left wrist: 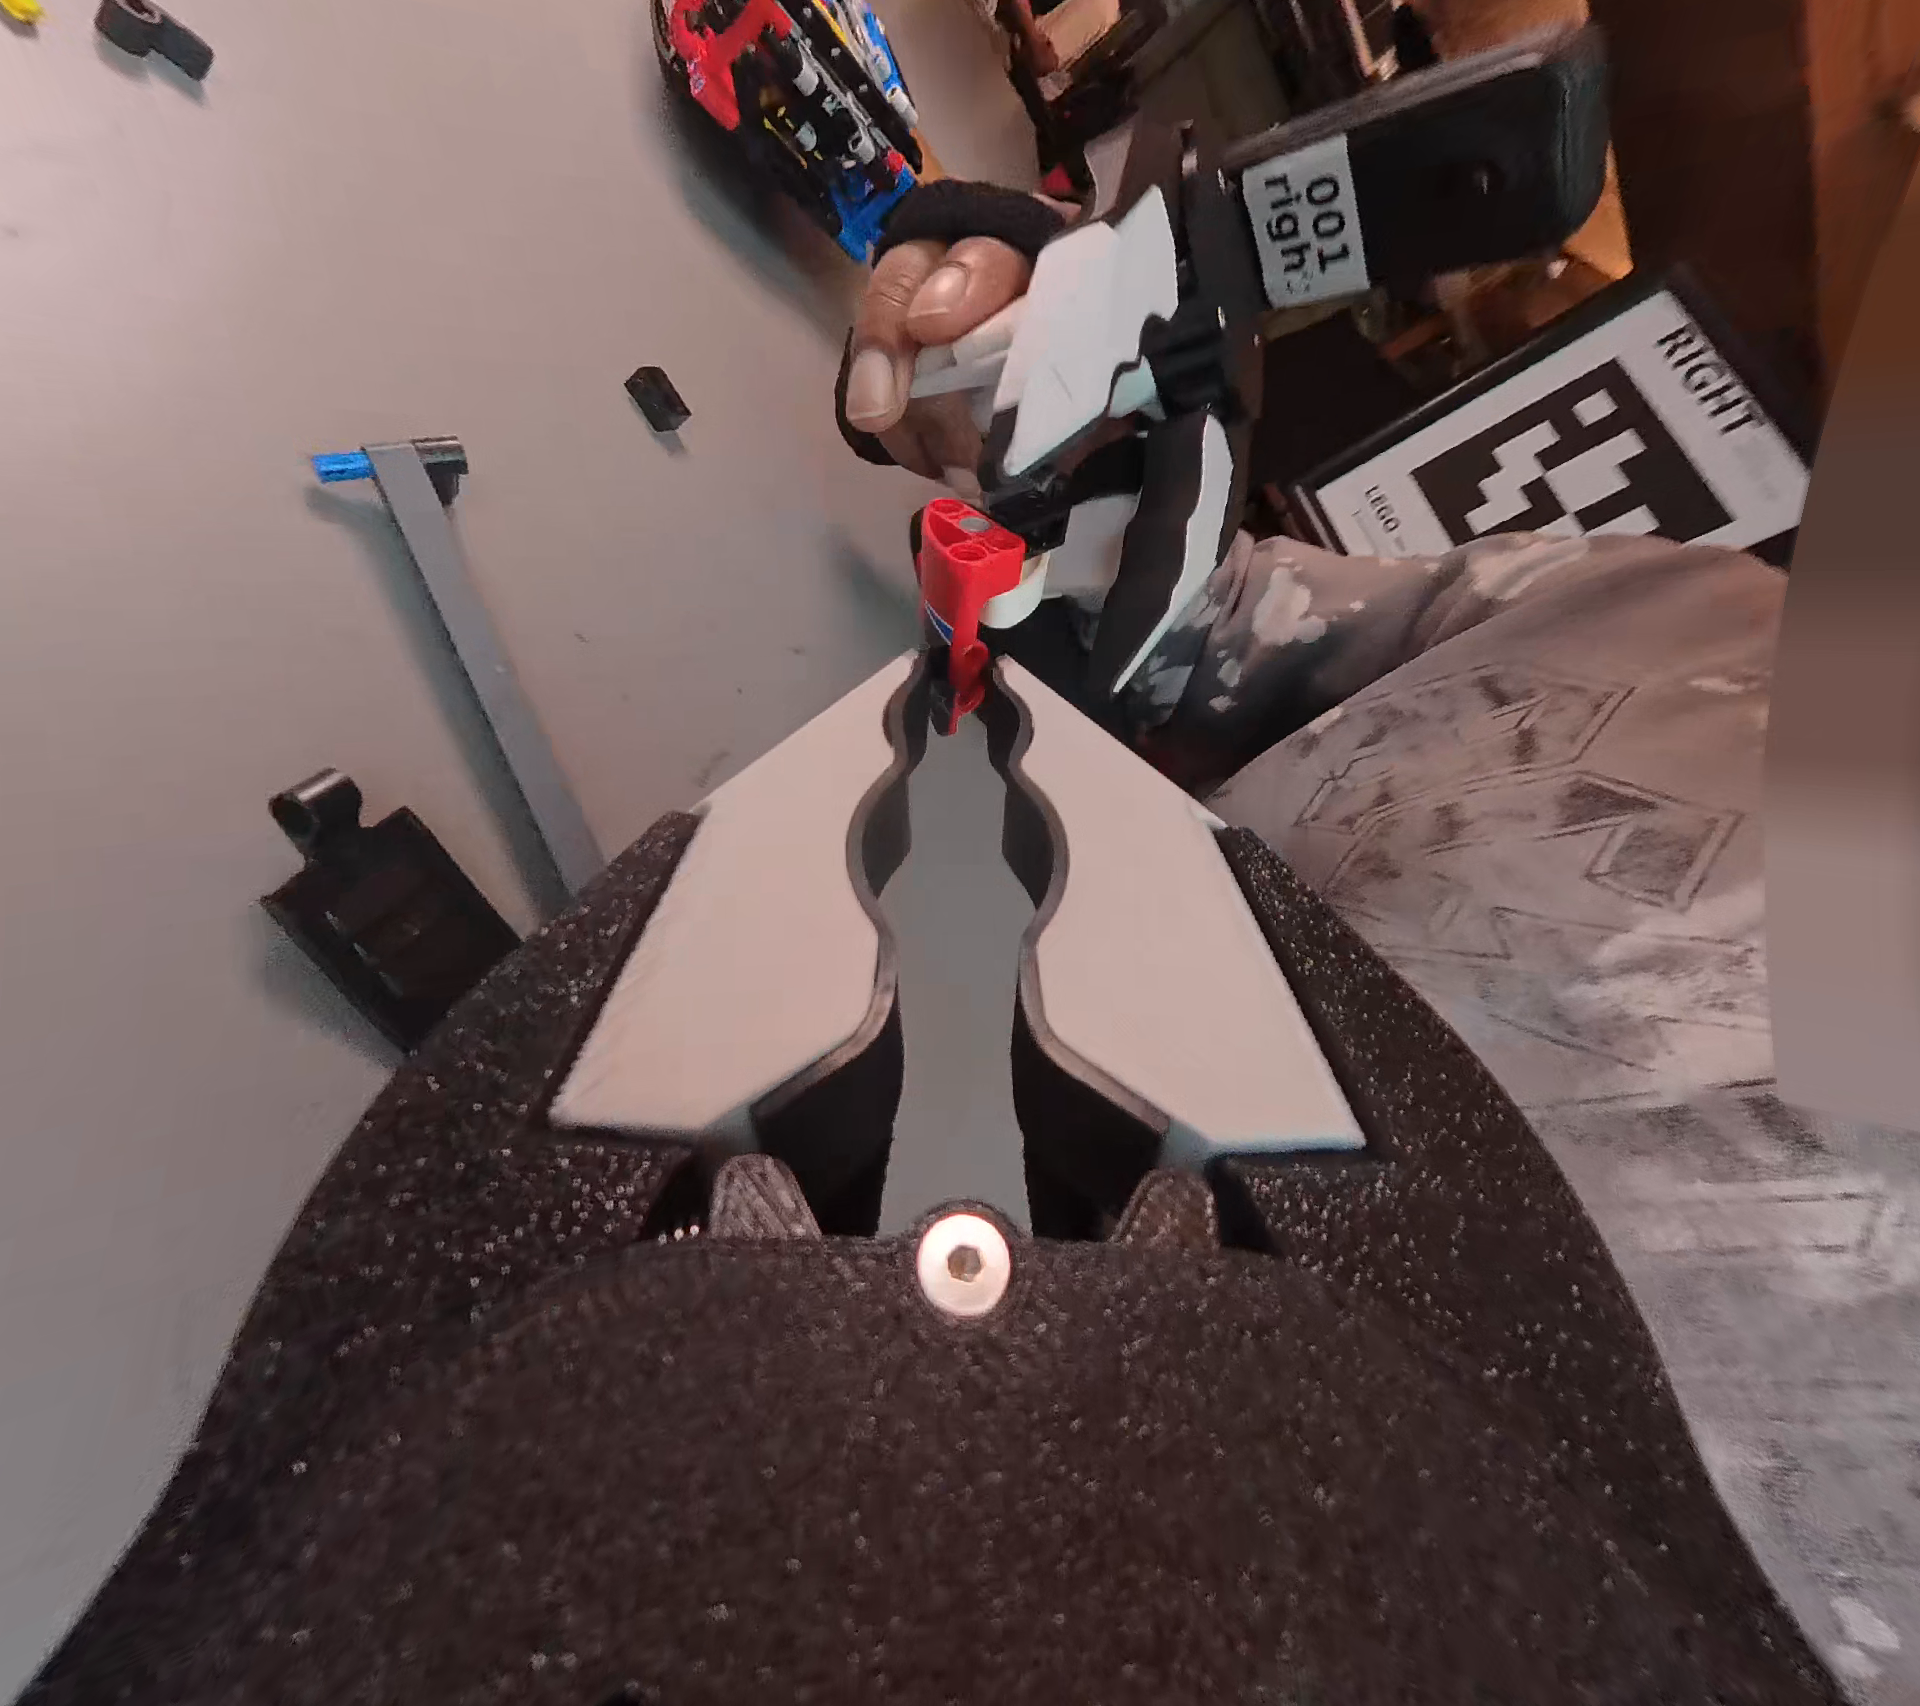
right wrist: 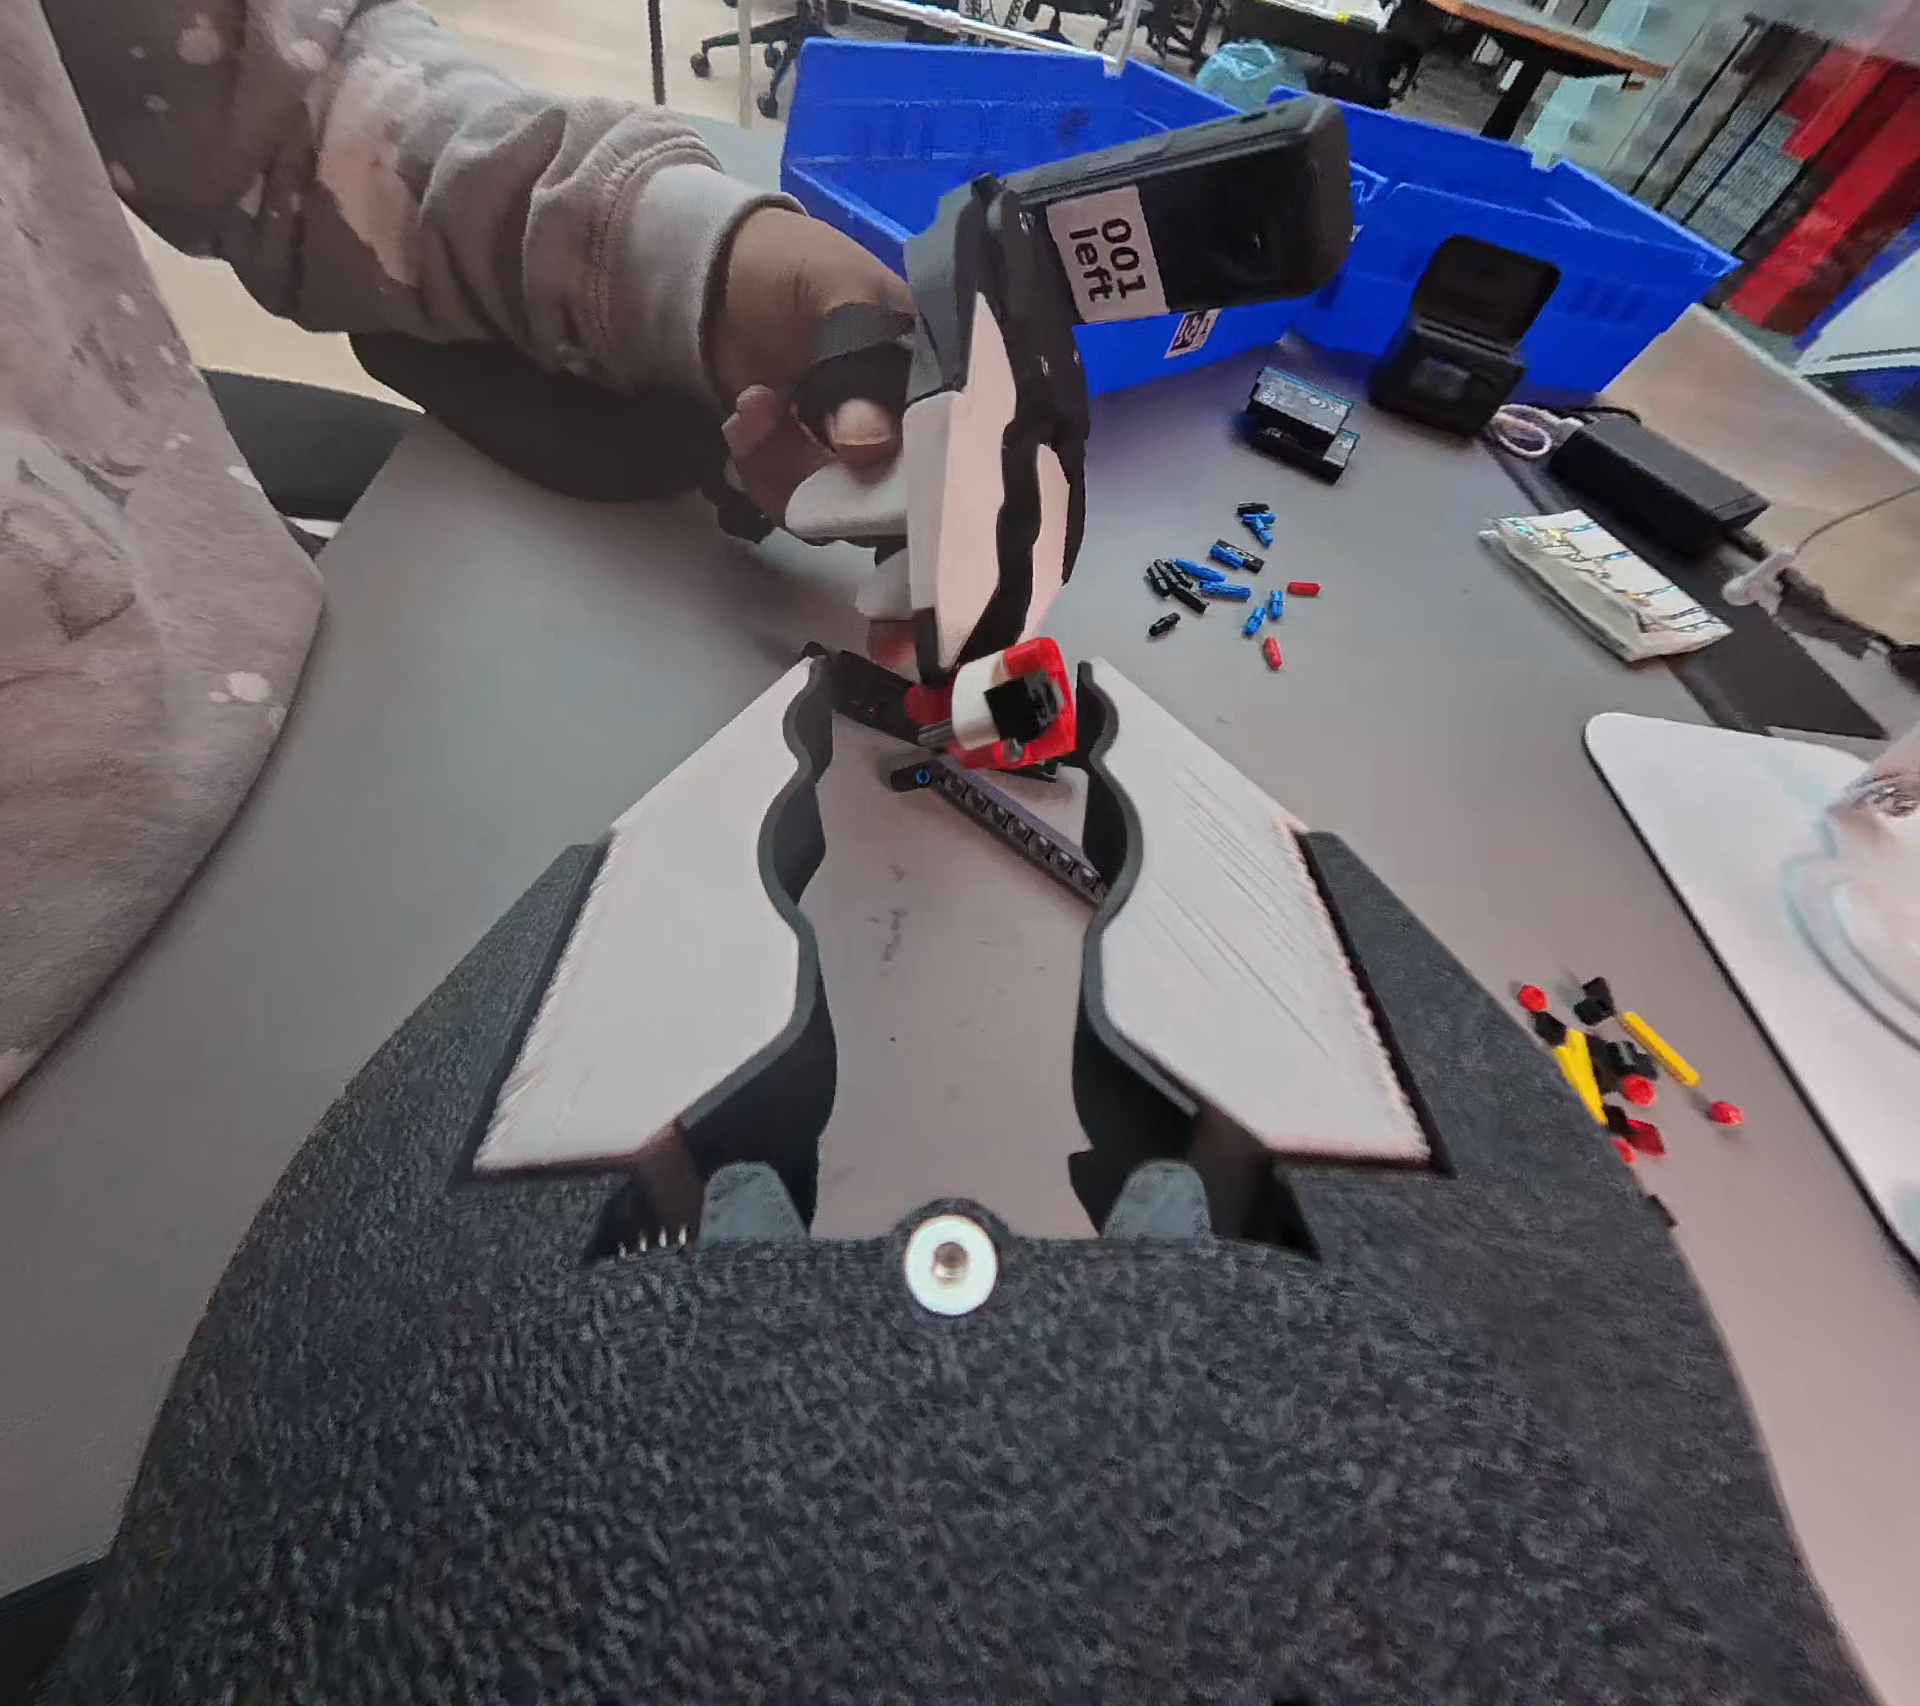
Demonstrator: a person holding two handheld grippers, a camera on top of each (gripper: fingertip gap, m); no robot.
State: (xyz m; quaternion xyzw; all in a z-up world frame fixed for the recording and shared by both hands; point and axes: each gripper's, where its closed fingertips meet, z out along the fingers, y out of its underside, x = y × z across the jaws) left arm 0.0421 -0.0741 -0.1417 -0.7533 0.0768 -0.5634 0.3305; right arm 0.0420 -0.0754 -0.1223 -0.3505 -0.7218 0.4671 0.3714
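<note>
Left gripper (left wrist: 958, 682): fingertips clamped on the lower end of a small red-and-black brick assembly (left wrist: 964, 586); in the right wrist view this gripper (right wrist: 940, 669) comes down from above, held by a hand (right wrist: 800, 368) in a pale mottled sleeve.
Right gripper (right wrist: 951, 700): fingers spread wide on either side of the assembly (right wrist: 1013, 706); the pictures do not settle whether the tips grip it. In the left wrist view this gripper (left wrist: 1023, 529) meets the assembly's upper end.
Brick assembly: red body with white and black parts, held above the grey table (right wrist: 520, 721), between the two grippers.
Black holed beam (right wrist: 1013, 830): lies flat on the table beneath the assembly, between the right gripper's fingers.
Loose pins (right wrist: 1226, 576): blue, black and red, scattered beyond the grippers.
Small pieces (right wrist: 1616, 1064): red, yellow and black, to the right, near a white tray (right wrist: 1704, 835).
Blue bins (right wrist: 1039, 129): at the far table edge.
Brick car model (left wrist: 769, 25): multicoloured, standing on the table well apart from the grippers.
Grey beam (left wrist: 468, 648): long, with a blue pin at one end.
</note>
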